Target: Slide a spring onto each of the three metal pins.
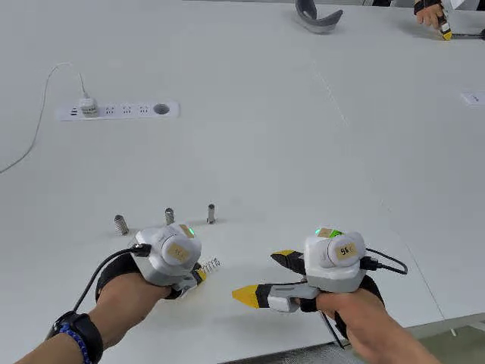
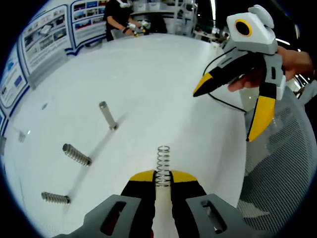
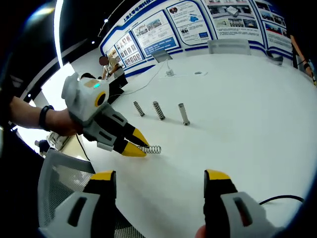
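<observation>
The left hand-held gripper [image 1: 198, 273] is nearest, low over the table [image 1: 265, 136]. Its jaws are clenched on one end of a spring [image 1: 212, 265], and the rest of the coil sticks out past the yellow tips, roughly level. In the left gripper view the spring [image 2: 162, 161] rises straight from between the closed tips of the left hand-held gripper [image 2: 156, 176]. Beside it to the right, well apart, the right hand-held gripper [image 1: 265, 274] is released, with its jaws spread wide and nothing in them. A mesh chair back [image 2: 282, 163] sits behind it at the table edge.

Just beyond the left hand-held gripper, three pins stand upright in a row. The left pin [image 1: 121, 224] and middle pin [image 1: 169, 216] each wear a spring. The right pin [image 1: 211, 213] is bare and is the one closest to the held spring.

Farther back on the left lies a power strip [image 1: 117, 111] with a white plug [image 1: 88, 105] and its cable trailing off. At the far edge rest a grey curved object [image 1: 318, 15] and another person's hand [image 1: 430, 14].
</observation>
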Demonstrator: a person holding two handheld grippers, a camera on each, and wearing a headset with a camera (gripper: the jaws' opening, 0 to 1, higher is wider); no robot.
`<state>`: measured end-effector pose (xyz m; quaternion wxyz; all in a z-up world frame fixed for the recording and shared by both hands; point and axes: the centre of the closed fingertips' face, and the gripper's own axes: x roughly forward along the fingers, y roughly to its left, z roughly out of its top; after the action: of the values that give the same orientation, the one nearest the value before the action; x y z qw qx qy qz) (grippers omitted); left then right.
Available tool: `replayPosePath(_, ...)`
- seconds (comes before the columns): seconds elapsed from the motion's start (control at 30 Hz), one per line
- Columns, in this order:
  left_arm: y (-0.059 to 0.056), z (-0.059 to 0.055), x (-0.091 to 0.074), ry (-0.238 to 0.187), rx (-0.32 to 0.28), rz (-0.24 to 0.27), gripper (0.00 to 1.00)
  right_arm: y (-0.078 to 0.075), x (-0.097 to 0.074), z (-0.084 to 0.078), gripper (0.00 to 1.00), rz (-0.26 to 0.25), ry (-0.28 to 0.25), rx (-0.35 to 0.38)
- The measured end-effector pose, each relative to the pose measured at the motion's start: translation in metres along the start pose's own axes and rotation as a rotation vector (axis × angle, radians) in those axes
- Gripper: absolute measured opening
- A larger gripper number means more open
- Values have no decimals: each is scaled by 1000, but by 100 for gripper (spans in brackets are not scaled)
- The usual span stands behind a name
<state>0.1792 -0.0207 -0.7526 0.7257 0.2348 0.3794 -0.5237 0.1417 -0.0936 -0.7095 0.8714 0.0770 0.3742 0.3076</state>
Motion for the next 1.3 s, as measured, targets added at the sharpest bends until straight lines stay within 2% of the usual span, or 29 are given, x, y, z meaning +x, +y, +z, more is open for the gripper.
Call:
replayPosePath(0.2, 1, -6, -11, -15, -27, 11, 10, 5, 3, 0, 72, 12, 5, -4)
replayPosePath(0.4, 1, -8, -25, -32, -27, 24, 10, 11, 6, 4, 69, 33, 0, 1)
replayPosePath(0.5, 2, -6, -33, -49, -35, 31, 10, 13, 8, 6, 69, 45, 2, -5)
replayPosePath(0.83, -2, 1, -54, -81, -4, 41, 10, 23, 15, 16, 62, 88, -15, 14)
replayPosePath(1.3, -14, 20, -62, -111, 42, 23, 10, 36, 20, 32, 44, 161, -43, 46)
